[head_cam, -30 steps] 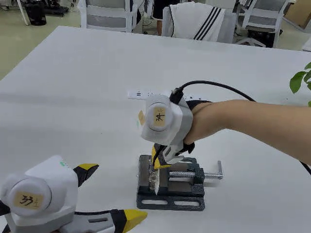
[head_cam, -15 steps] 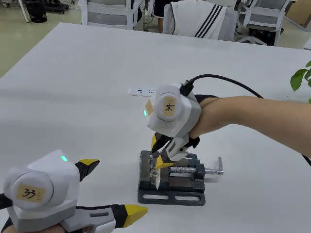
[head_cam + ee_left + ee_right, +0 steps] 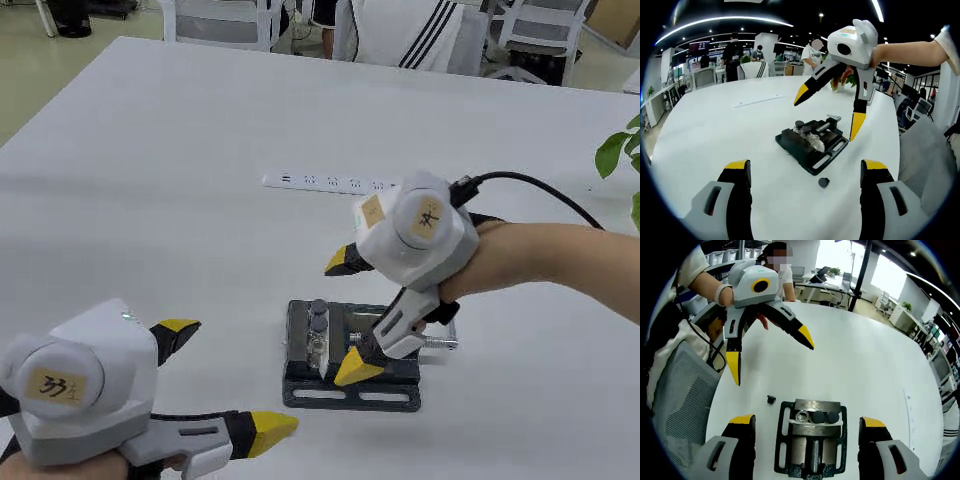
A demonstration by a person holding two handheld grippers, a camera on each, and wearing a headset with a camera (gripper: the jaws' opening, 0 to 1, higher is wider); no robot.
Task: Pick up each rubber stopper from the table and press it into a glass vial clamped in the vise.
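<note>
Stopper (image 3: 824, 182) lies loose on the tabletop (image 3: 715, 125) beside the vise (image 3: 812, 142), just ahead of the left gripper (image 3: 805, 165), whose jaws are spread and empty. Right gripper (image 3: 807, 420), likewise spread and empty, hovers above the vise, farther off.

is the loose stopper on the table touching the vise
Apart. The right gripper view shows a strip of bare white table between the loose stopper and the vise base; the left gripper view agrees.
</note>
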